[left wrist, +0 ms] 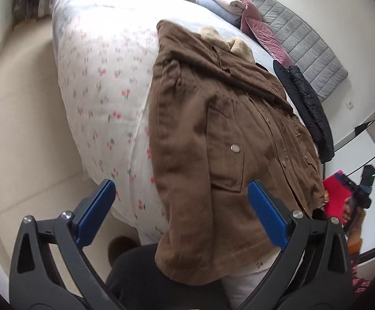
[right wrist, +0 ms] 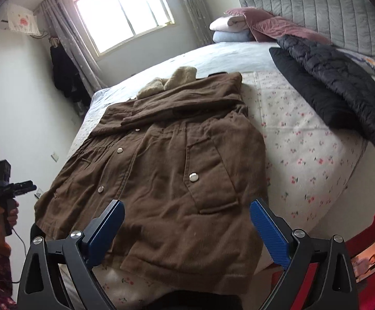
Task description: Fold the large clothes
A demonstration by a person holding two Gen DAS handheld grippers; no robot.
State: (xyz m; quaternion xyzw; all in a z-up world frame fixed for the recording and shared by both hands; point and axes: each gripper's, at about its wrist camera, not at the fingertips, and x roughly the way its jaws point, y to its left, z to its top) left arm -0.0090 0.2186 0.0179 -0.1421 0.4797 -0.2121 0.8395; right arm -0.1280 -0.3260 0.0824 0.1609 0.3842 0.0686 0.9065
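Your bed with the white cherry-print cover fills both views, its grey quilted headboard at the far end; on it the brown cotton coat with metal snap buttons lies spread flat, front up, its cream fleece collar toward the headboard and its hem hanging over the near edge of the bed; a black quilted puffer jacket lies well apart from it, beside the pink velvet pillows; your right gripper hovers over the coat's lower front just short of the hem, blue pads spread wide with nothing clamped, the flap pocket just ahead of them; your left gripper hangs above the coat's side edge near the hem, also gaping and empty, one pad over the bed cover, the other over brown cloth
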